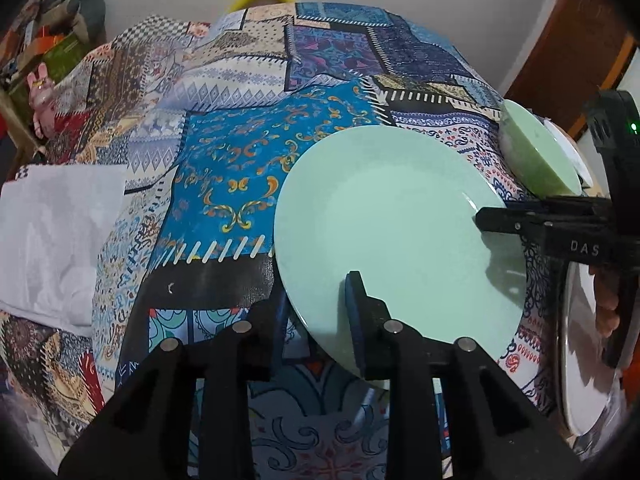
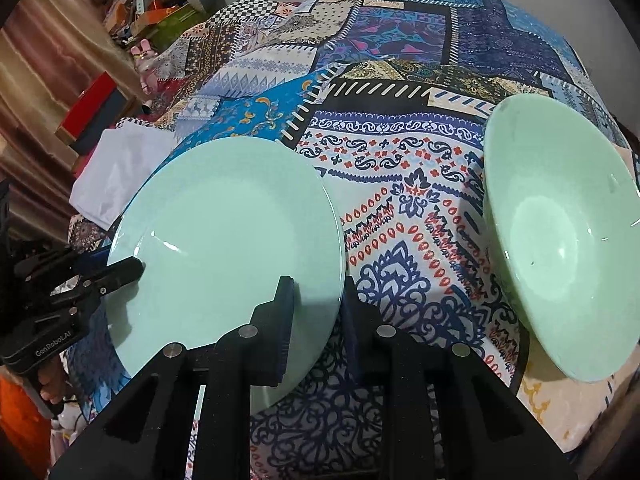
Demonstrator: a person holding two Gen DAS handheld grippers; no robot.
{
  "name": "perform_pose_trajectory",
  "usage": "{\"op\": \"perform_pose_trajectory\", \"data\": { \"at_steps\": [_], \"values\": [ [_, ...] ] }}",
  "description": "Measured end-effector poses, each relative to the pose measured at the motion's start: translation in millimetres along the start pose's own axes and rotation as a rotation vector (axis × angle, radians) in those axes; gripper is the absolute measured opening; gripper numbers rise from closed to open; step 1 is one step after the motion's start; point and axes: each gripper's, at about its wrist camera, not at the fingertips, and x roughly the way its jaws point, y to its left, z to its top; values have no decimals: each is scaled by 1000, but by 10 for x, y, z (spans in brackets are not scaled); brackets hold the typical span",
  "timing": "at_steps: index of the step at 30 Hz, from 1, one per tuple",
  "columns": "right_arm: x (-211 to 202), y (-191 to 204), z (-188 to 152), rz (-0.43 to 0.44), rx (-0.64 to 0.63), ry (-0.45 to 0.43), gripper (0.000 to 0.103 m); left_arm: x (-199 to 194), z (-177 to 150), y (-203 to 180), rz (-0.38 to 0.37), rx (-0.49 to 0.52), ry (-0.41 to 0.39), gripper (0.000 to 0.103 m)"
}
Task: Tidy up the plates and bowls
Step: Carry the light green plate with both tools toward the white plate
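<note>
- Both tongs grip one plate [image 1: 396,216]: the left tongs [image 1: 320,312] are clamped on its near rim, one finger above the plate, the other below.
- Seen from the right wrist view, the right tongs [image 2: 316,320] are likewise closed on the plate's [image 2: 228,232] edge, one padded finger on the upper face and the other beneath the rim.
- Each tool shows in the other's camera: the right tongs [image 1: 492,220] reach in onto the plate's right edge, and the left tongs [image 2: 128,270] bite the rim on the plate's left side.
- The plate is pale mint green, round, glossy and shallow, with nothing on it; it sits over a patchwork-patterned cloth [image 1: 240,152] that covers the worktop.
- A green bowl [image 2: 560,236] of the same colour rests on the cloth to the right of the plate, well apart from it; it holds nothing.
- In the left wrist view that bowl [image 1: 536,152] lies beyond the right tongs, and a white plate [image 1: 580,360] shows at the right edge.
- A white folded cloth [image 1: 60,232] lies on the worktop's left side, apart from the plate.
</note>
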Motion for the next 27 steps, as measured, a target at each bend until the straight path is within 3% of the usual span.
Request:
{"op": "perform_pose_trajectory", "data": {
  "at_steps": [11, 27],
  "values": [
    [-252, -11, -165, 4, 18, -43, 18, -160, -79, -108, 13, 7, -5, 27],
    [-911, -80, -374, -5, 59, -155, 18, -789, -124, -546, -3, 28, -95, 26]
  ]
}}
